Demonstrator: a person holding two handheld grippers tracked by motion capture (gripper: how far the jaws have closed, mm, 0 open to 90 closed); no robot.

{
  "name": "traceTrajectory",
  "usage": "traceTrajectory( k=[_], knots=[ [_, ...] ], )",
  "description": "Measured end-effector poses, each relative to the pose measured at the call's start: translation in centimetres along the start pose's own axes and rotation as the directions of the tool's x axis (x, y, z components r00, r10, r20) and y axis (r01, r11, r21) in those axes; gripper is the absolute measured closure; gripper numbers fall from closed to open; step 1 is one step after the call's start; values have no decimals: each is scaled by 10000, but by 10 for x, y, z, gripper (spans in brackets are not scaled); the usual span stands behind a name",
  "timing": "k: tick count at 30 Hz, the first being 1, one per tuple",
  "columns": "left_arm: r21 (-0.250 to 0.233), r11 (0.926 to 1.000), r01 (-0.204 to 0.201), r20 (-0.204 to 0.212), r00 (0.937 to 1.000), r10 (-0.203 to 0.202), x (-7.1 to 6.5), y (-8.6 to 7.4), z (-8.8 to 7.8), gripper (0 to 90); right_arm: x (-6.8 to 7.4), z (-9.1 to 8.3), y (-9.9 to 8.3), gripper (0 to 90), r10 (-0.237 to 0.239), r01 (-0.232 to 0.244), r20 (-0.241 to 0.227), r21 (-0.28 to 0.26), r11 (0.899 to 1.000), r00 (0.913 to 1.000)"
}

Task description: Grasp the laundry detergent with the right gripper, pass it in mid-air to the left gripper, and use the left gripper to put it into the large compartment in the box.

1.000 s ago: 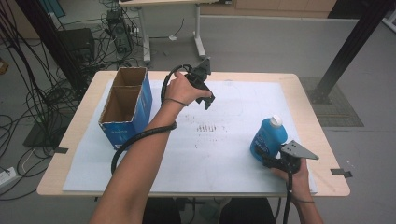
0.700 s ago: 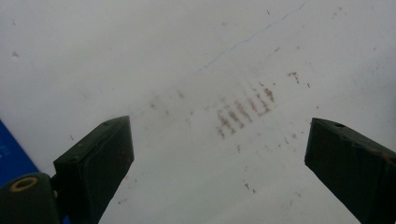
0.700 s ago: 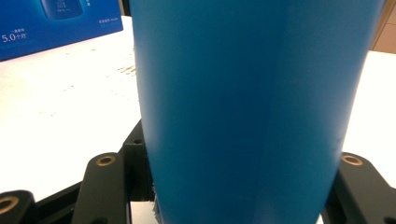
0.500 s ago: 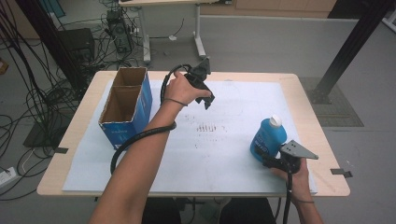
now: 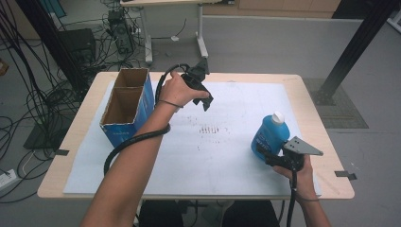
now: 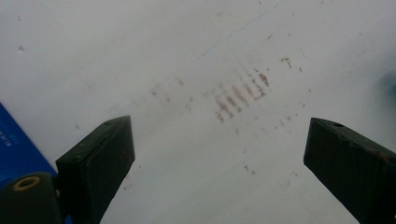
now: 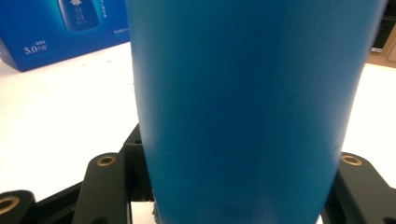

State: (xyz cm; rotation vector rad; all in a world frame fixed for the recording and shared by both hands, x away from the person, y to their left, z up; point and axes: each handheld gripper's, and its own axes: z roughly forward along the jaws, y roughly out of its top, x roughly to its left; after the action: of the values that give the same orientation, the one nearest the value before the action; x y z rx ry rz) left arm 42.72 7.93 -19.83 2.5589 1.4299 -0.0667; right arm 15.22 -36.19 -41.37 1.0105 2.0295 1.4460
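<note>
A blue bottle (image 5: 270,134) with a white cap stands upright on the white sheet (image 5: 222,161) at the right. My right gripper (image 5: 265,150) is shut on its lower body from the near side. In the right gripper view the bottle's blue wall (image 7: 252,107) sits between the black jaws of that gripper (image 7: 238,191). My left gripper (image 5: 206,101) hangs above the sheet's far middle, pointing down. The left gripper view has it (image 6: 217,128) open wide, with nothing between the fingers and faint brown marks (image 6: 240,95) on the sheet below.
An open-topped blue cardboard box (image 5: 125,106) with two compartments stands at the table's left; its printed side (image 7: 60,28) is also in the right gripper view. The wooden table (image 5: 66,156) has tape at its edges. Cables and desk legs lie beyond the far edge.
</note>
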Motion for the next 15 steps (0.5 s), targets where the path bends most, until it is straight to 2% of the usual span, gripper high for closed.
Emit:
traceTrajectory(
  k=[8,12,15],
  knots=[
    [-86,9994,-342,165,9993,343,0,-11,-15,91,-5,1,9,406,59,-60,-325,-30,10000,9995],
    [-124,9983,-571,72,9983,572,-4,-16,-23,91,-11,2,13,406,45,-44,-564,23,10000,9984],
    [-48,9960,-892,-17,9960,892,-9,-18,-28,91,-16,3,16,406,64,-59,-744,69,10000,9972]
  ],
)
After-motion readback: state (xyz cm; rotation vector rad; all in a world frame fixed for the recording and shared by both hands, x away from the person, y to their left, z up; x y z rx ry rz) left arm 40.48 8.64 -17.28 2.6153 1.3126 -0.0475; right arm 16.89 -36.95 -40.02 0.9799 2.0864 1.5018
